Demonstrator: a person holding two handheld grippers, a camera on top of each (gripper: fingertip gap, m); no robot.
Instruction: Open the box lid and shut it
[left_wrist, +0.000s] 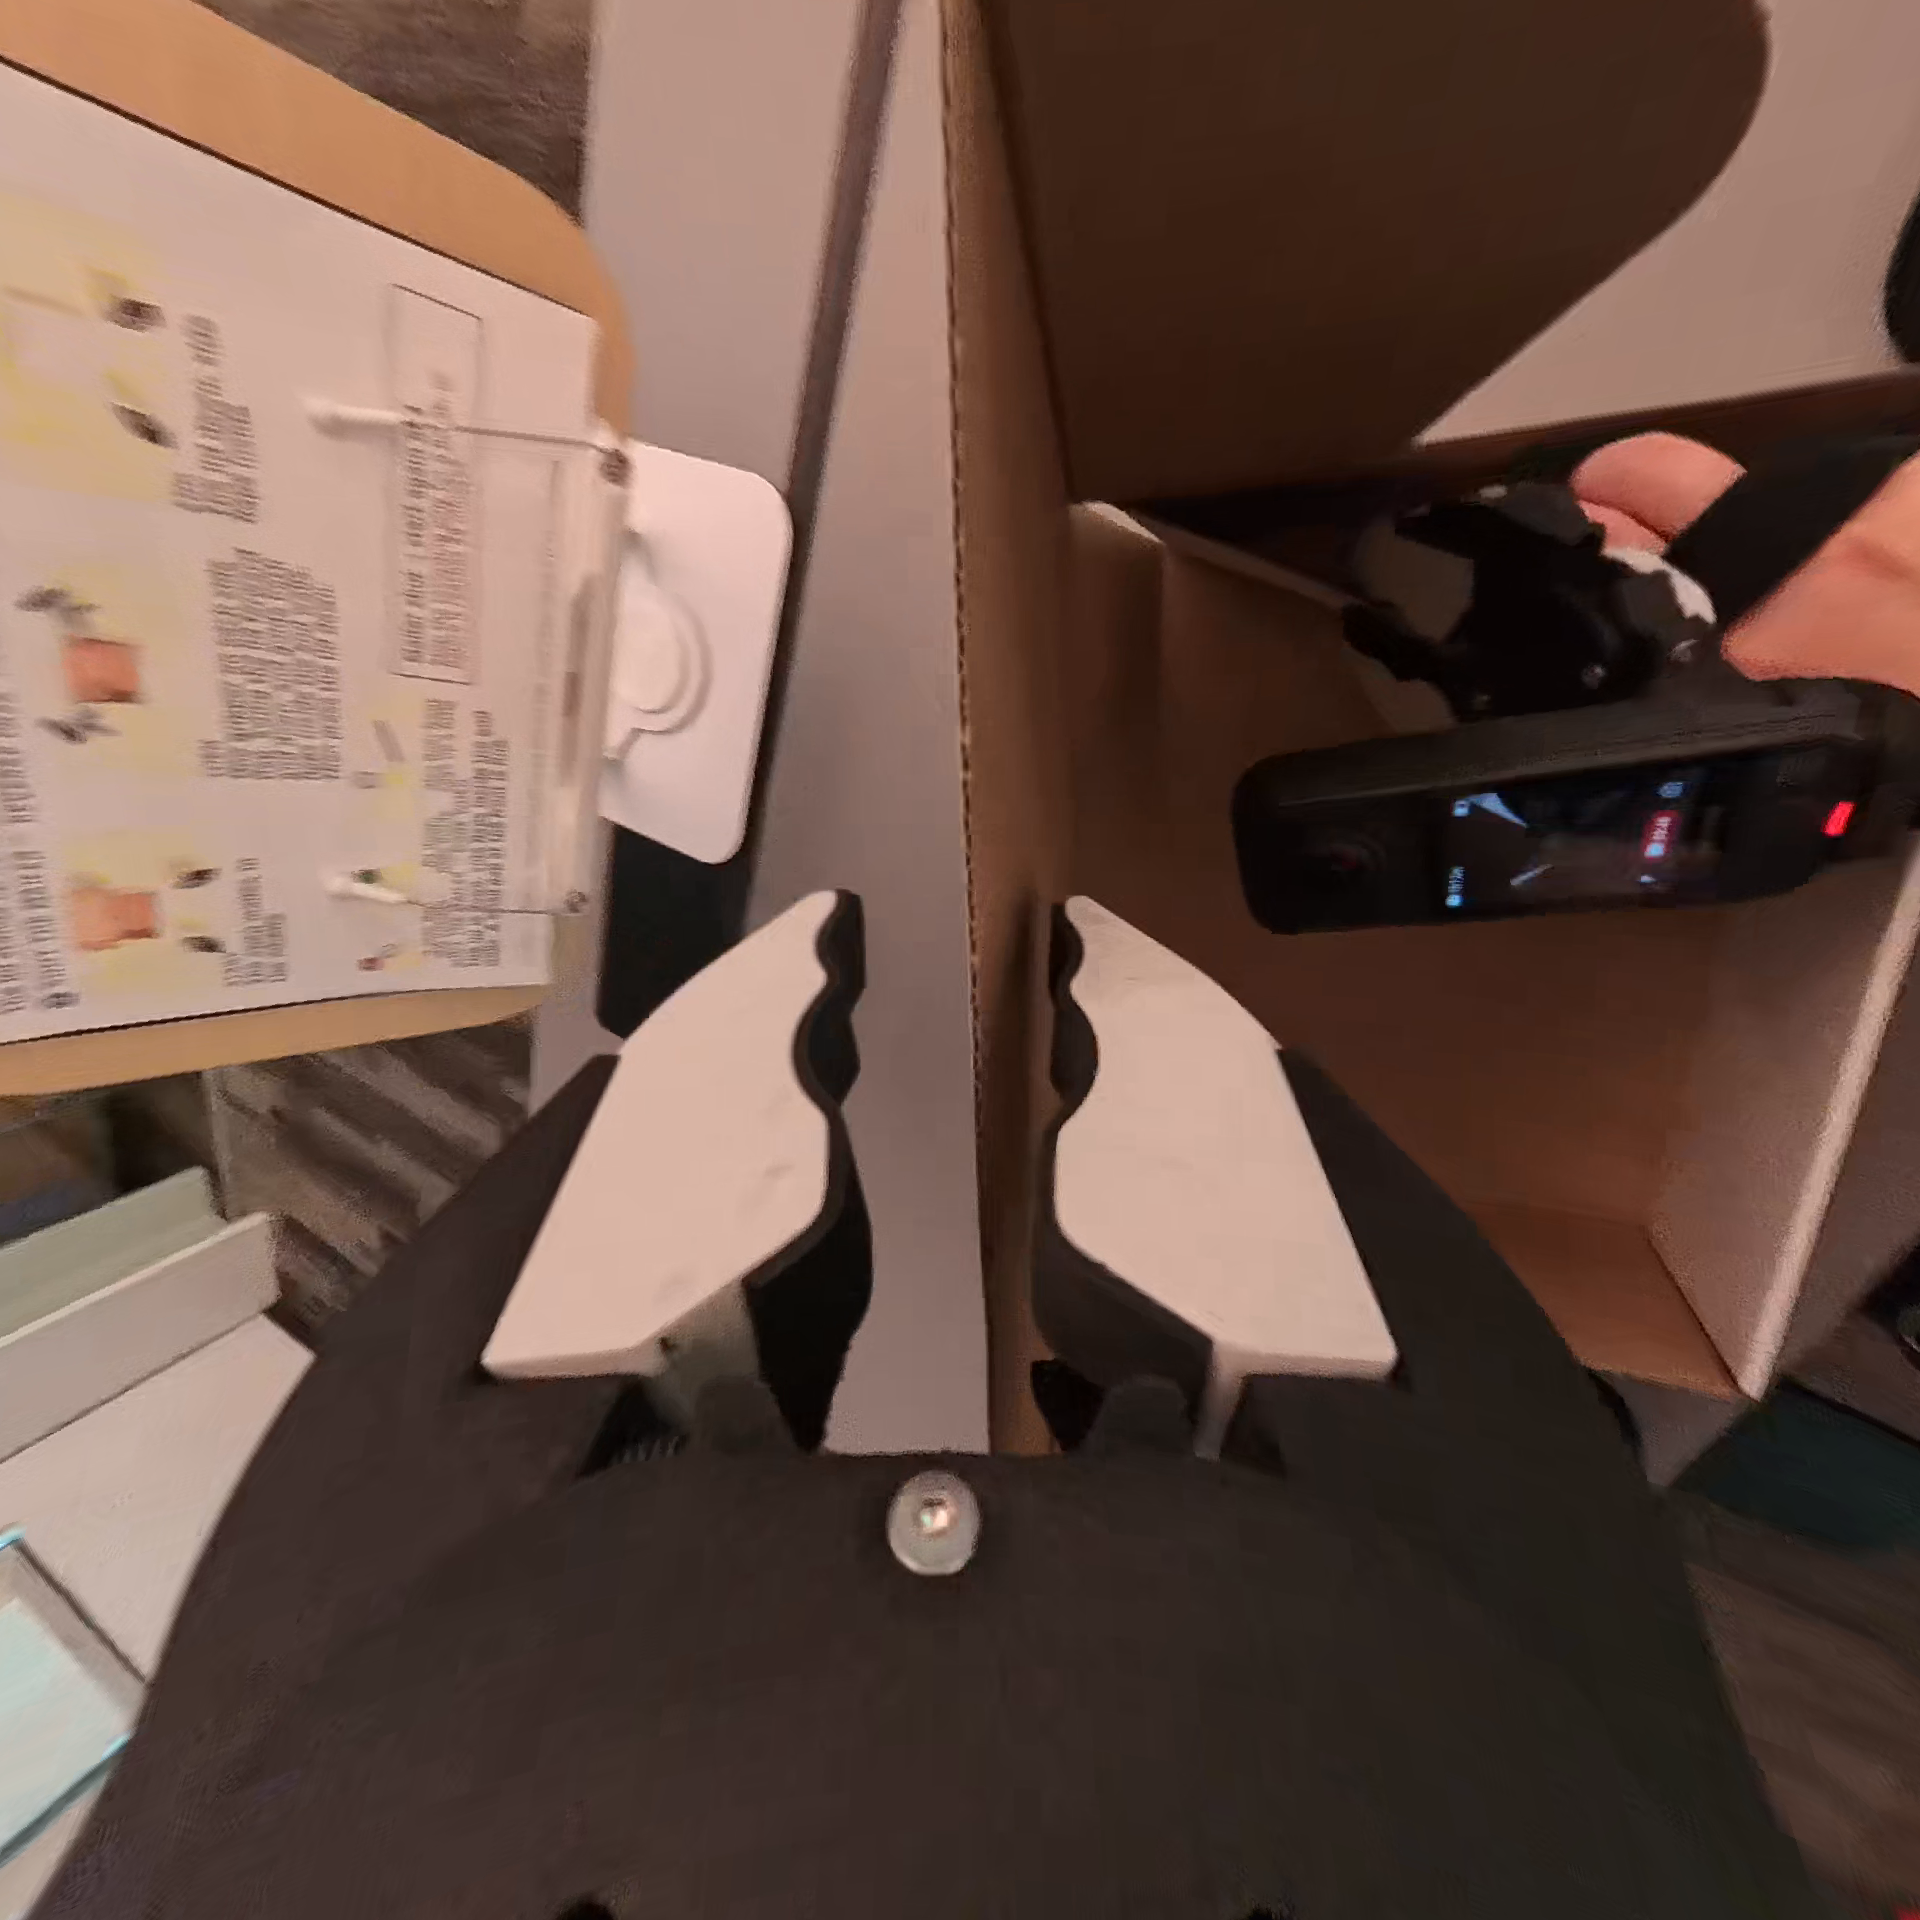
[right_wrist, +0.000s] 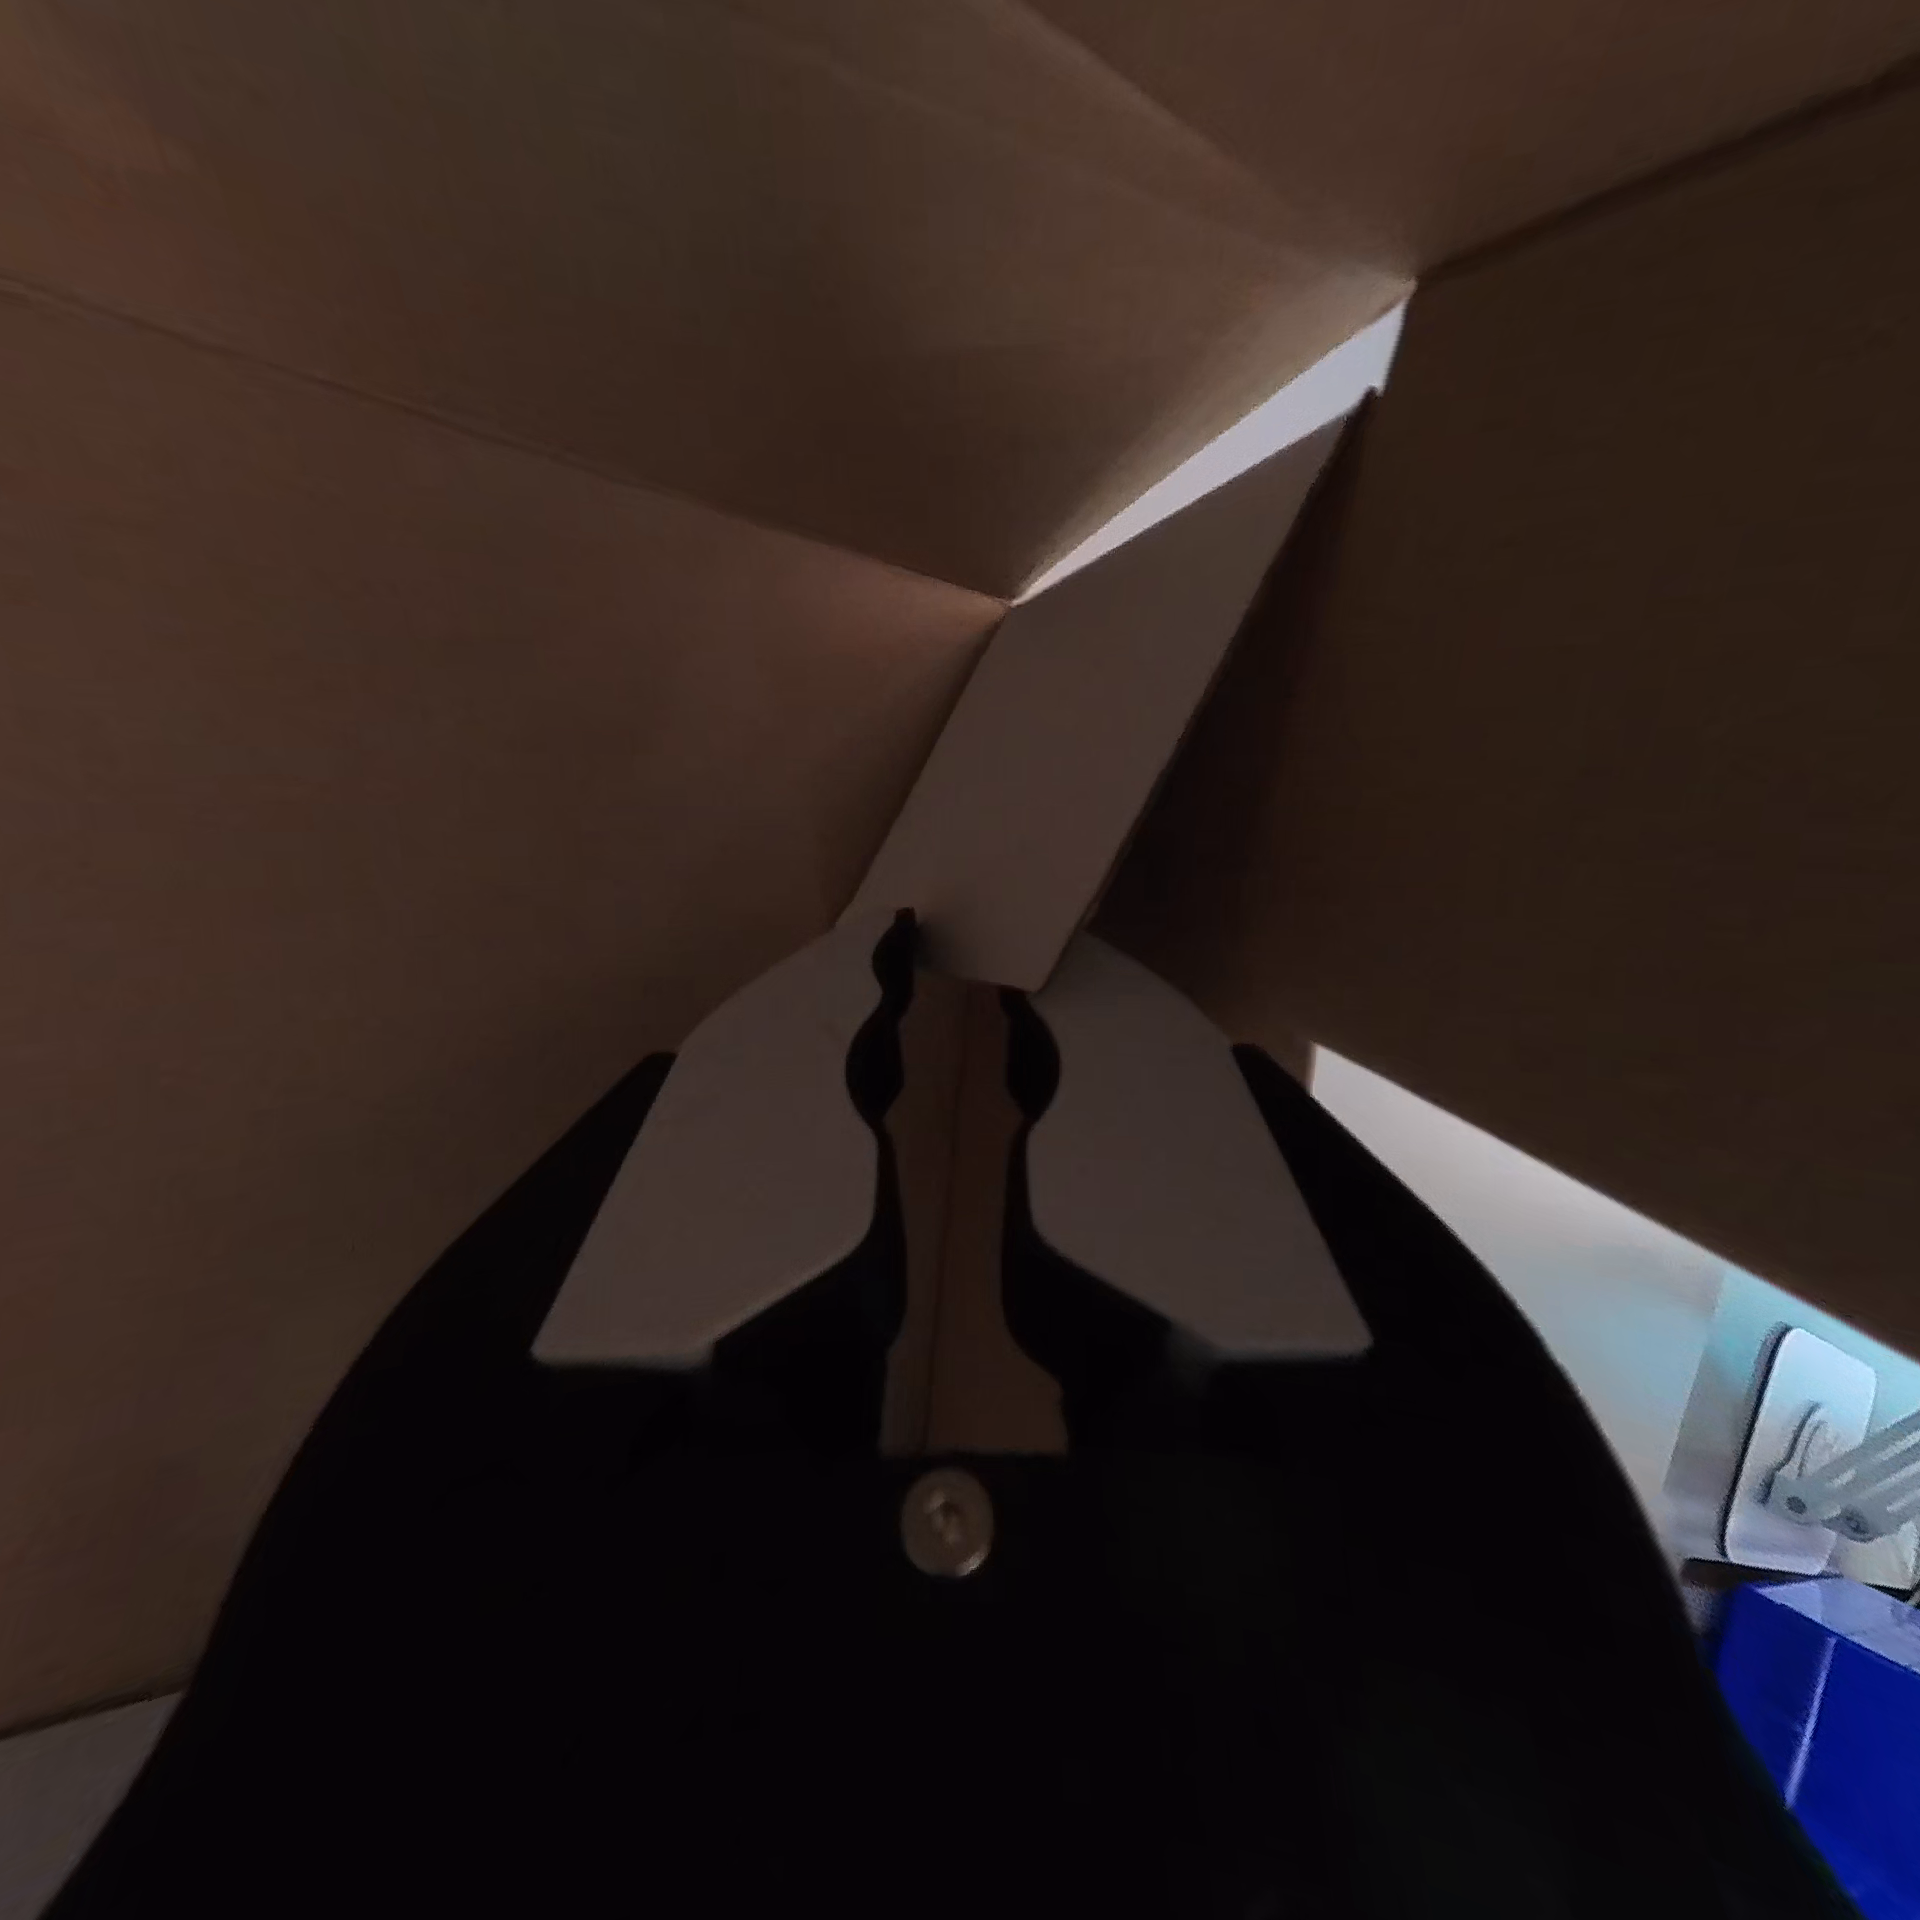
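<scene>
A cardboard box (left_wrist: 1475, 1122), brown inside and white outside, stands open at the right of the left wrist view. Its lid (left_wrist: 1003, 520) stands upright, edge-on to me. My left gripper (left_wrist: 956, 925) has its jaws close together on either side of the lid's edge. The other gripper's camera (left_wrist: 1558, 842) and a hand (left_wrist: 1829, 582) reach into the box from the right. In the right wrist view, my right gripper (right_wrist: 956, 961) is inside the box, shut on a brown cardboard flap (right_wrist: 940, 1226). A white strip of the flap (right_wrist: 1049, 769) runs ahead of the fingertips.
A brown board carrying a printed sheet (left_wrist: 260, 623) hangs at the left, with a white adhesive hook plate (left_wrist: 696, 665) beside it. A pale ledge (left_wrist: 114, 1309) lies at the lower left. A blue box (right_wrist: 1818, 1725) and a white hook plate (right_wrist: 1808, 1444) sit at the lower right.
</scene>
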